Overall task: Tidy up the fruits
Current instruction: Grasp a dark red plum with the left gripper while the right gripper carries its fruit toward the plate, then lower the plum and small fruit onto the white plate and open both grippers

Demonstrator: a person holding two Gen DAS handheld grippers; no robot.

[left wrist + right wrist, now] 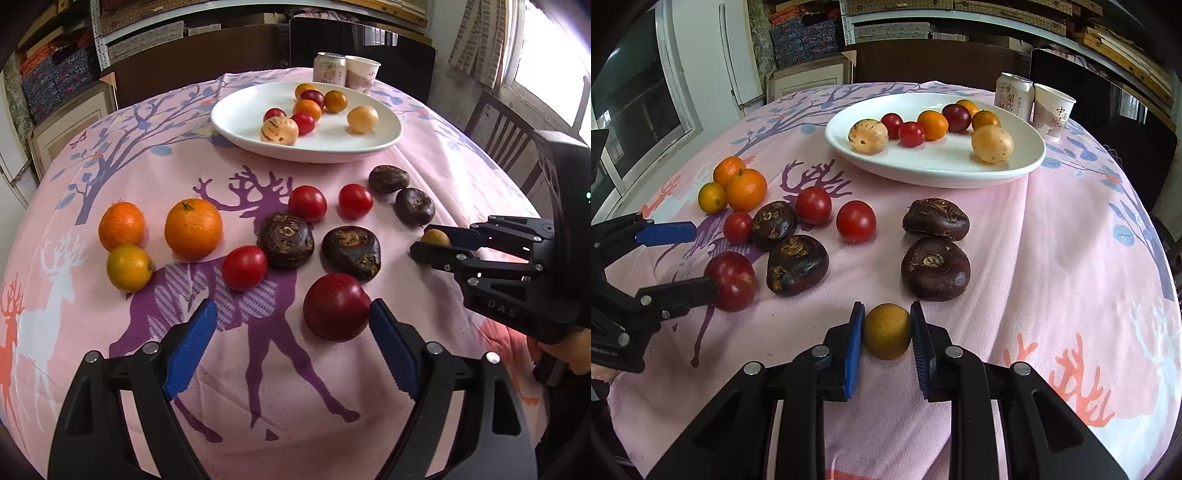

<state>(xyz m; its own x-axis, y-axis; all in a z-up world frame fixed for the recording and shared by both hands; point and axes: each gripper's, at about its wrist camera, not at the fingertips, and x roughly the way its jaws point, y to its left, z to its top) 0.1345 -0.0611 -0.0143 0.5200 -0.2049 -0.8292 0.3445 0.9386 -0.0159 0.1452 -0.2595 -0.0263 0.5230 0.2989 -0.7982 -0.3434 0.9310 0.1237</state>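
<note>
Pinching one small yellow-brown fruit (pixel 886 331), the right gripper (pixel 887 341) has its pads pressed on it. Beyond it lie four dark water chestnuts (pixel 935 268). The left gripper (pixel 290 341), spread wide, has a dark red plum (pixel 336 307) touching its right pad. "DAS" marks the right gripper's body.

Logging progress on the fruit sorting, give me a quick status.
Right hand-held gripper shut on small brown fruit. Left hand-held gripper open beside dark red plum. Path to plate clear.

bright window (pixel 546 55) w/ curtain (pixel 480 37); wooden chair (pixel 506 136); shelves (pixel 960 14) at back; white door (pixel 713 55)
</note>
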